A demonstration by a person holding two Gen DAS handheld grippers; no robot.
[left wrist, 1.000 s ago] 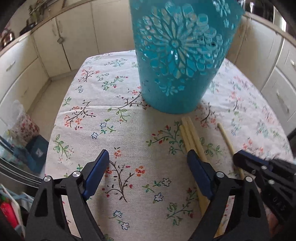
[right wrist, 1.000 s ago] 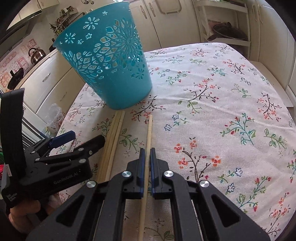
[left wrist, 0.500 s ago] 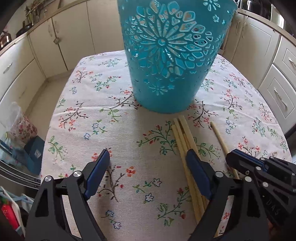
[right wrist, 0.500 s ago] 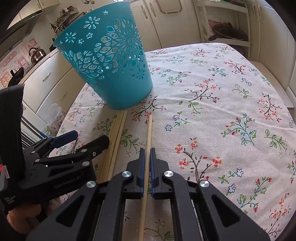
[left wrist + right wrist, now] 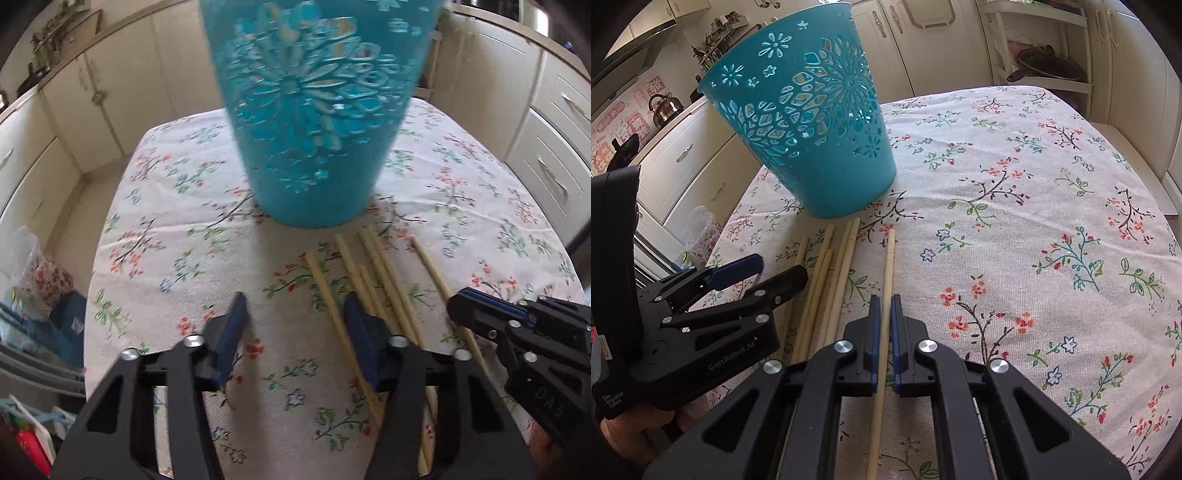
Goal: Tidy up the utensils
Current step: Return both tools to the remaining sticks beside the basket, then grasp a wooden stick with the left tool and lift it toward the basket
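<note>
While right tongs [image 5: 882, 314] clamp chopstick [image 5: 888, 266]; left tongs [image 5: 295, 317] closing, nothing between.

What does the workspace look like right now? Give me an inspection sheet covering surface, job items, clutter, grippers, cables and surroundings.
Surface: floral tablecloth over the table.
Job's things: teal cut-out basket upright; loose chopsticks lying fanned out before it; single chopstick apart on their right.
Clutter: nothing seen on the cloth.
Grippers: right gripper shut on the single chopstick; left gripper closing, one chopstick lying between its jaws, pads not yet pressing.
Cables: nothing seen.
Surroundings: cream cabinets, kettle on the counter, pan on a shelf, bags on the floor.
</note>
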